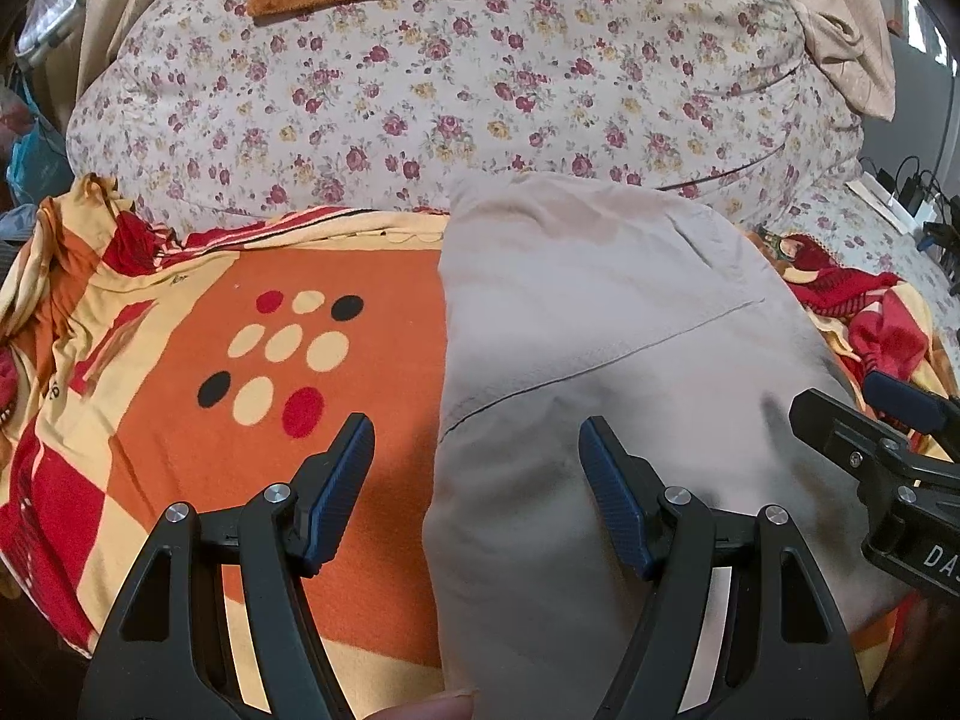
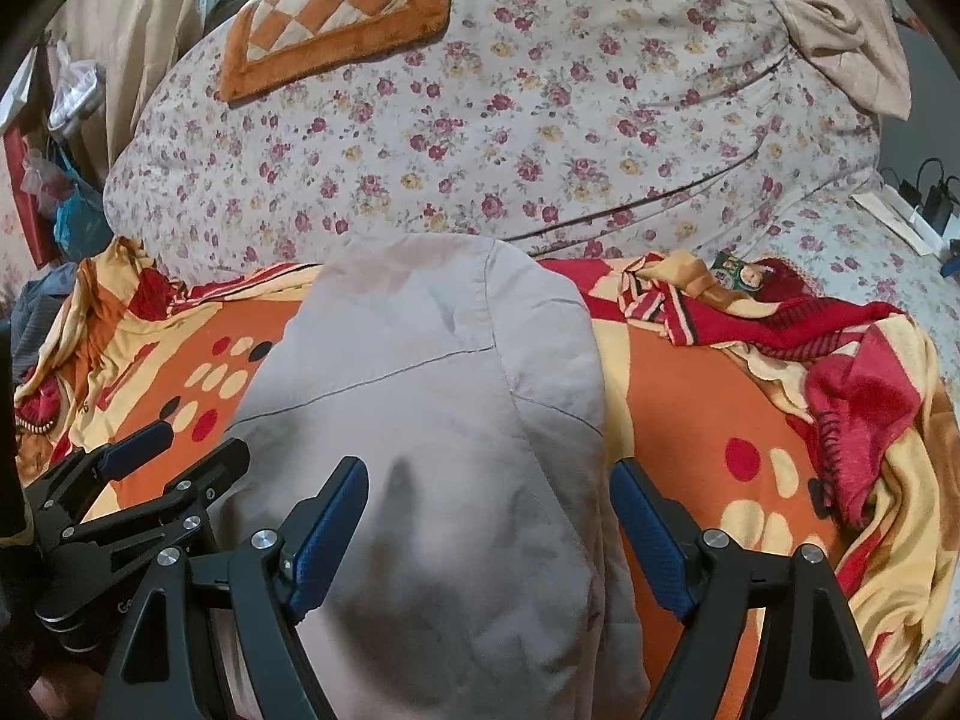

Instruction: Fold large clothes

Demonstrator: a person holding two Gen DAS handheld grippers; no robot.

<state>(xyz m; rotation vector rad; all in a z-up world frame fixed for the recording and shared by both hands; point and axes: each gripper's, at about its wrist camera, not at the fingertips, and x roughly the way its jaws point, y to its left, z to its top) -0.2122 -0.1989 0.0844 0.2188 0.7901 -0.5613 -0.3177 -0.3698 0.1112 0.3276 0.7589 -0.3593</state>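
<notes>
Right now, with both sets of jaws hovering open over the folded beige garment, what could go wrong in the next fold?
1. The beige garment lies on a rumpled orange patterned blanket; closing jaws could pinch blanket along with it.
2. The left gripper straddles the garment's left edge, so it may catch only one layer.
3. The right gripper sits close beside the left; they could collide.

An orange dotted blanket (image 1: 270, 276) spreads below a floral quilt (image 1: 420, 96); a checkered cushion (image 2: 336, 12) lies on top
</notes>
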